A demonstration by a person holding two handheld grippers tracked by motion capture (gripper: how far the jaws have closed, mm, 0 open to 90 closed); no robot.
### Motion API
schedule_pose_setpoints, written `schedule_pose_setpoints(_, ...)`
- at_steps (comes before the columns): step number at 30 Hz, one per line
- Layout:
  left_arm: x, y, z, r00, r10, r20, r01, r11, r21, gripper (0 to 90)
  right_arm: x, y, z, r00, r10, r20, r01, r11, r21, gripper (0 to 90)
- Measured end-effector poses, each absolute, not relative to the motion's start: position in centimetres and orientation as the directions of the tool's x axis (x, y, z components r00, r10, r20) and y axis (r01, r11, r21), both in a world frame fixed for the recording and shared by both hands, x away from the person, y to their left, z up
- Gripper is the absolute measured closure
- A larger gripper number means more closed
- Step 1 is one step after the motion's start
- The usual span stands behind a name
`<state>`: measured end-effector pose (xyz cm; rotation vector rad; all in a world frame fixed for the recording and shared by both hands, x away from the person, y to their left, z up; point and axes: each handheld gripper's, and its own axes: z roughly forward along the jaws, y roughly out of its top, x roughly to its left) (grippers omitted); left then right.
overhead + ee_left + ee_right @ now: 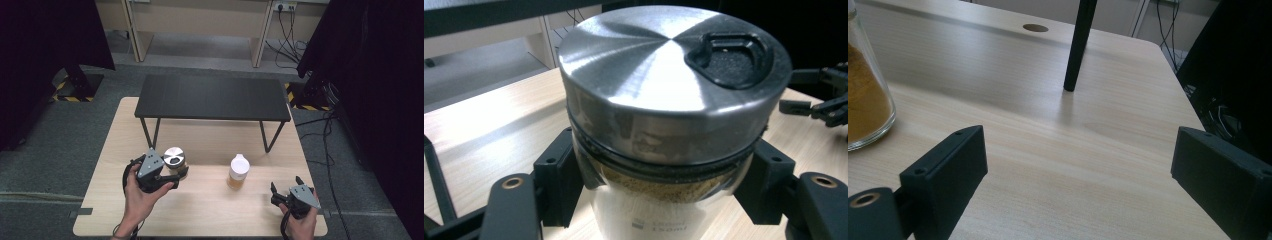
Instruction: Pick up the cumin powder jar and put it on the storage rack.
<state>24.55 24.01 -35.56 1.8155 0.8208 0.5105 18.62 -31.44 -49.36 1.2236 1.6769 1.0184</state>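
**Left jaws on the steel-lidded jar, right jaws wide over bare wood**

From above: left gripper (176, 176) at the near-left of the wooden table (210, 210), jaws closed in on the steel-lidded jar (174, 159), grey three-cornered plate tilted on top. Held in the left hand (142, 192), forearm coming up from the bottom edge. Jar standing upright, just in front of the black shelf's (212, 96) left legs. To the right, well apart, a white-capped jar (238, 171) of amber powder near the table's middle. Farther right, at the near-right corner, right gripper (285, 186) in the right hand (300, 225), jaws spread, nothing between them.

Closer in on the left gripper view: brushed metal lid (659, 70) with a black D-shaped flap near its far right edge, a black seal ring below, brownish speckled grains behind the glass, faint print low on the wall, too small to read. Pads (556, 182) pressed against the glass on both sides, below the lid. None of that detail readable from above. Off at the right edge, the right gripper (809, 97) again, small and distant.

Right gripper view: both pads (948, 175) far apart over bare wood, a thin black shelf leg (1079, 45) planted ahead, the rounded glass base of the white-capped jar (868, 100) at the left edge, orange-brown powder inside, cap cut off here. A round hole (1035, 28) in the tabletop beyond.
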Motion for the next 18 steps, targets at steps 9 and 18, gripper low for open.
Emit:
schedule_pose_setpoints(9,26.4,23.6,-31.6,0.651,0.759,-0.010,0.279,-0.227,0.933,30.5,18.7,-31.5,-49.3,-0.210,0.968,-0.138,0.323,0.202,0.925,7.8)
schedule_pose_setpoints(18,28.9,22.9,-27.6,0.624,0.781,0.008,0.272,-0.227,0.935,30.5,18.9,-31.8,-49.2,-0.215,0.968,-0.127,0.329,0.195,0.924,7.8)
